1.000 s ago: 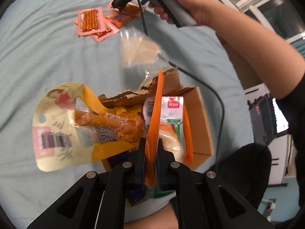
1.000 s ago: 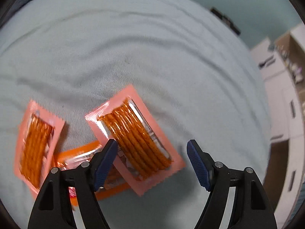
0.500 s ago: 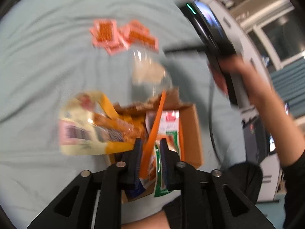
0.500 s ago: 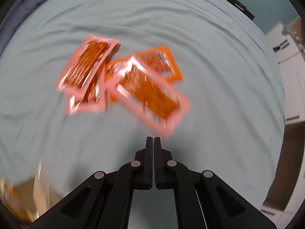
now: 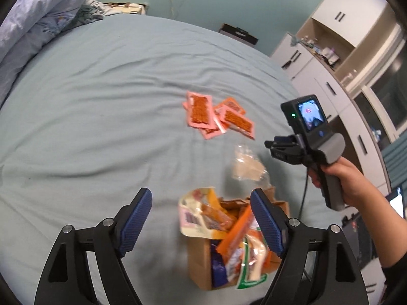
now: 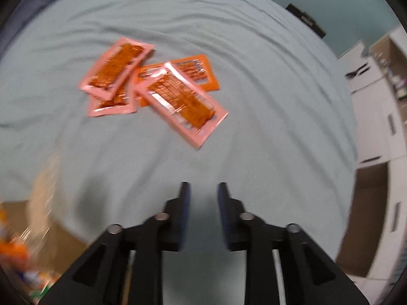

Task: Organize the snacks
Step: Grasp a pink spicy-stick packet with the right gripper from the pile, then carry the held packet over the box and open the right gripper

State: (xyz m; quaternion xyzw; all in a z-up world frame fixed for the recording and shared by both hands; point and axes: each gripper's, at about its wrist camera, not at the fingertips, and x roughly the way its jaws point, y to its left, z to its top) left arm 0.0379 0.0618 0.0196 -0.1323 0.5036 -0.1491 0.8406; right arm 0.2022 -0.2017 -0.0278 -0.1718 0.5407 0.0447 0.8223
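A pale blue bedsheet (image 5: 101, 106) is covering the bed, wrinkling toward a heap of bedding (image 5: 33, 17) at its far left corner. White cupboards (image 5: 338, 58) are lining the wall along the right edge. Pink and orange snack packets (image 6: 157, 86) are lying overlapped mid-bed. A cardboard box (image 5: 203, 264) stuffed with snacks is sitting near the front edge. The left gripper (image 5: 201, 222) is gaping wide and empty above it; the right gripper (image 6: 202, 190) is standing narrowly parted, holding nothing.

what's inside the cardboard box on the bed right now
The cardboard box holds several upright snack packs: an orange packet, a yellow bag, a green-and-white pack. Anything beneath them is hidden.
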